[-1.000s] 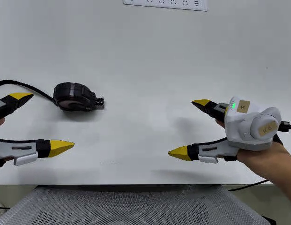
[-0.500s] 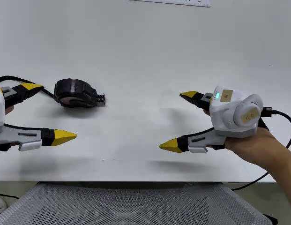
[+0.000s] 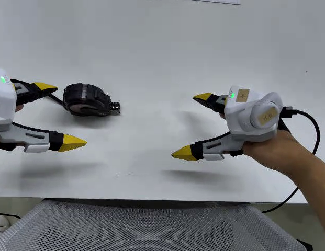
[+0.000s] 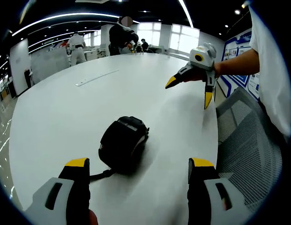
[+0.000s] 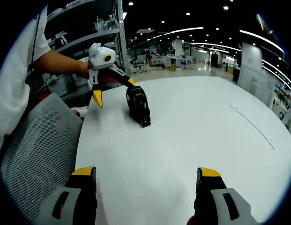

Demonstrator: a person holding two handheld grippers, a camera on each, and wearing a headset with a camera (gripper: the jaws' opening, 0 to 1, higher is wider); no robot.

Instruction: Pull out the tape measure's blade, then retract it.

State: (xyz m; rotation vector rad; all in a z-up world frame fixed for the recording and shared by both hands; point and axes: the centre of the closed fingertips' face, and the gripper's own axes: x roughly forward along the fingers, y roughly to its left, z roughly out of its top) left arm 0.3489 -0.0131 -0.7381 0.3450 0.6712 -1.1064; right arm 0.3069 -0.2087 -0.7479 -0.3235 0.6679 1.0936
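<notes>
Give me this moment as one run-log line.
black round tape measure on white table, blade retracted | left gripper open, close to it, not gripping | right gripper open, apart, holding nothing

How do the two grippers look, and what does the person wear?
Both the left gripper and the right gripper have black jaws with pointed yellow tips and a white housing with a green light. The right one carries tan labels and a black cable. The person wears a white short sleeve.

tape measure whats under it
The tape measure sits directly on the white table. Its underside and the patch of table it covers are hidden.
</notes>
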